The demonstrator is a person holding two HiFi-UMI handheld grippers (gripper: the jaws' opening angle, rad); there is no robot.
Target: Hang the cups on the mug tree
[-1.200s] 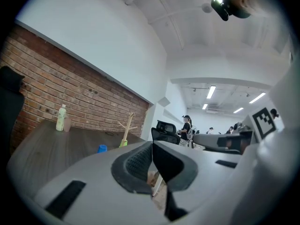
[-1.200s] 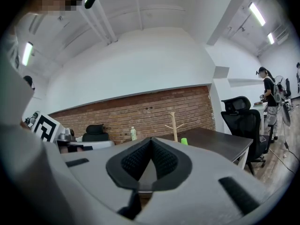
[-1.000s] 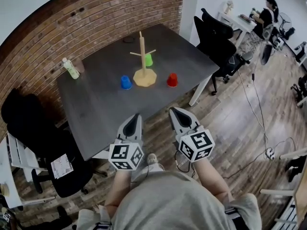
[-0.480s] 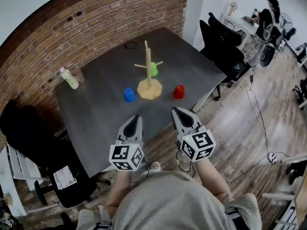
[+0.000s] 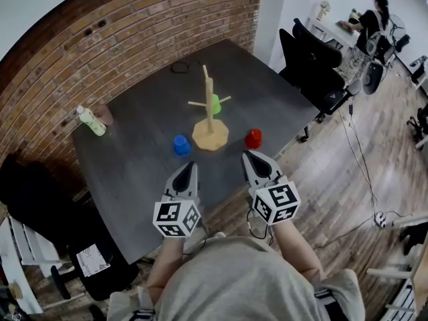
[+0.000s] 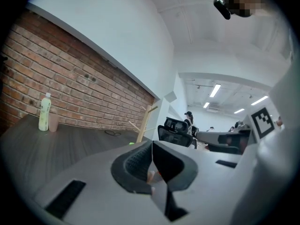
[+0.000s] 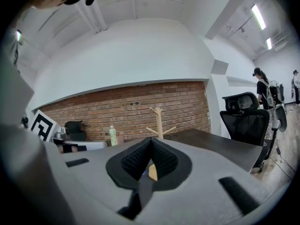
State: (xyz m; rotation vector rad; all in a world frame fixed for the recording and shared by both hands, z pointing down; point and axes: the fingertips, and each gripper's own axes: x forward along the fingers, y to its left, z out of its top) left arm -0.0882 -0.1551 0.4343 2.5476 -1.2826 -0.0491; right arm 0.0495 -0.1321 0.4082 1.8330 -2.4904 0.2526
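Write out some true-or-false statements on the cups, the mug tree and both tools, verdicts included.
1. The blue cup stands on the table, left of the mug tree in the head view. True.
2. The red cup hangs on a peg of the mug tree. False: it stands on the table, right of the tree's base.
3. The left tool and the right tool are both shut, with nothing between their jaws. True.
4. The bottle stands next to the red cup. False: it stands at the table's far left edge, near the brick wall.
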